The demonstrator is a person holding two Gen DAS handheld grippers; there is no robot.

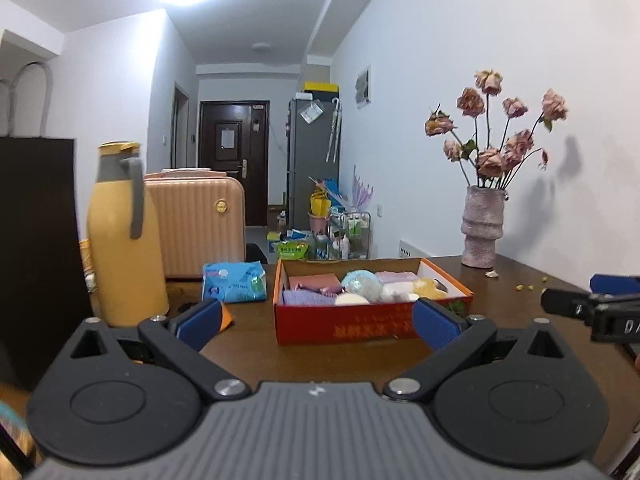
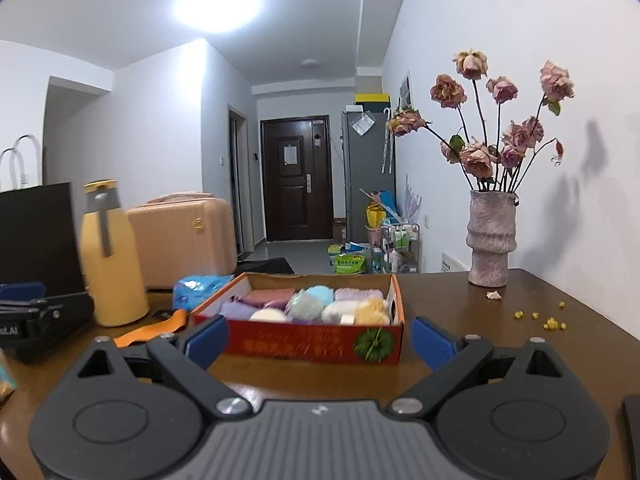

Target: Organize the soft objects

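Both the left gripper [image 1: 316, 322] and right gripper [image 2: 318, 340] have fingers wide apart and empty, with the red box [image 2: 316, 346] of soft things straight ahead, long side facing them.

Left gripper [image 1: 316, 322] and right gripper [image 2: 318, 342]: black linkage arms on round black hubs, silver pivot screws, blue ribbed finger pads [image 1: 434, 324], grey ridged housing (small pale logo at centre)

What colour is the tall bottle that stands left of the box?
Yellow, with a grey strap and collar: the bottle shows best in the left wrist view.
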